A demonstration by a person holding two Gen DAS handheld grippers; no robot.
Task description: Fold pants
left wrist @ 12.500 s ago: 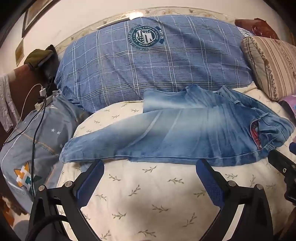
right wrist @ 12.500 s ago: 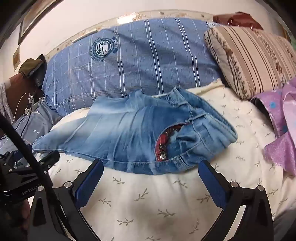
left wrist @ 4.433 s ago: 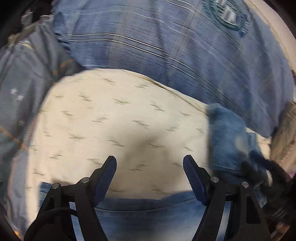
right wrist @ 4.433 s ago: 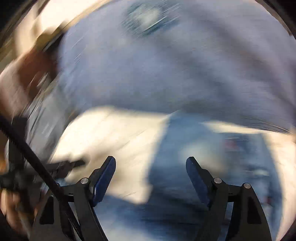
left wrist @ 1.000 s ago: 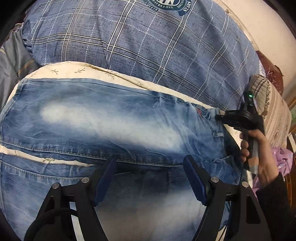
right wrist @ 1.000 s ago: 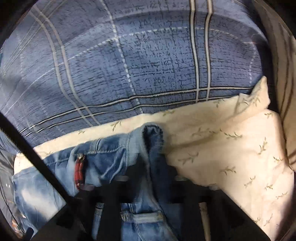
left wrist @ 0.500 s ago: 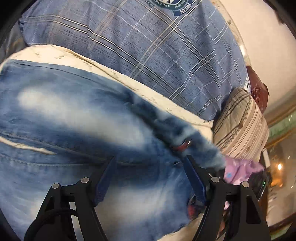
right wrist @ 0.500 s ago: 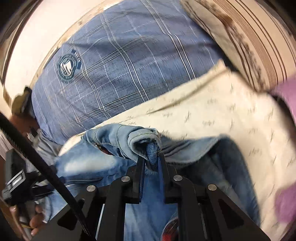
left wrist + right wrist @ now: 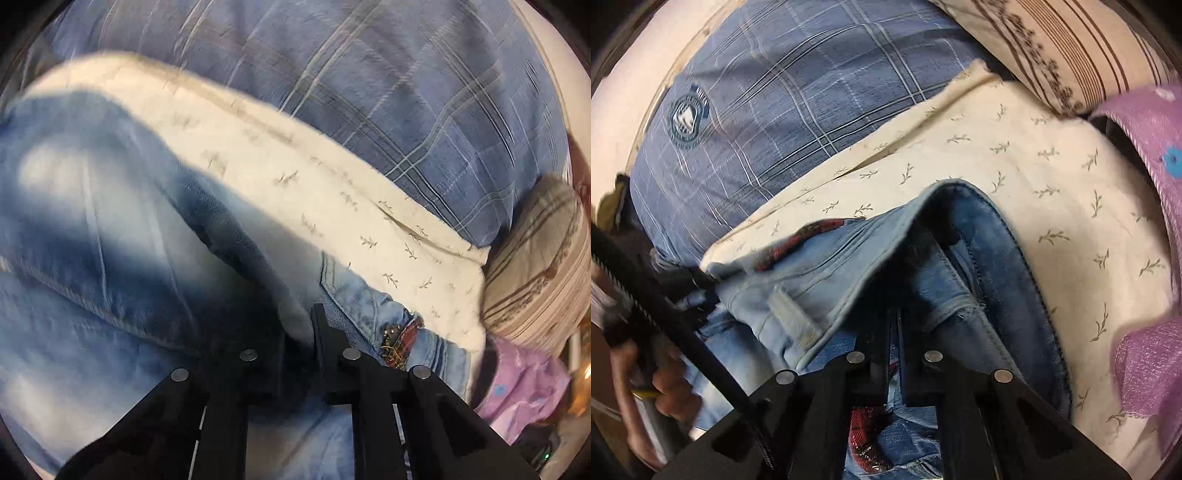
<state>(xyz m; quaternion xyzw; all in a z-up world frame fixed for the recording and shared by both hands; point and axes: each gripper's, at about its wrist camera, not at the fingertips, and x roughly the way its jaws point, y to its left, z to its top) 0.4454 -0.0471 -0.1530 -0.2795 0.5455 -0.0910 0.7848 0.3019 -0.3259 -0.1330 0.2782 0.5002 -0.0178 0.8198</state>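
Light blue jeans [image 9: 110, 240] lie across the cream bed sheet [image 9: 295, 177]. My left gripper [image 9: 299, 326] is closing its jaws, and a fold of denim near the waistband and red-lined pocket is pinched between them. In the right wrist view the jeans [image 9: 820, 280] are bunched up, with the waistband raised over my right gripper [image 9: 894, 314]. Its jaws are closing tight on the denim edge, and the fingertips are hidden under the cloth. A hand [image 9: 661, 391] holds the left gripper's handle at the lower left.
A blue plaid pillow [image 9: 369, 74] [image 9: 775, 110] lies along the far side of the sheet [image 9: 1052, 166]. A striped pillow [image 9: 535, 258] [image 9: 1071, 48] sits to the right, with purple cloth [image 9: 524, 387] [image 9: 1160, 147] below it.
The left gripper went from wide open to closed on a denim fold and shifted right toward the waistband. The right gripper kept its hold and carried the waistband over the sheet.
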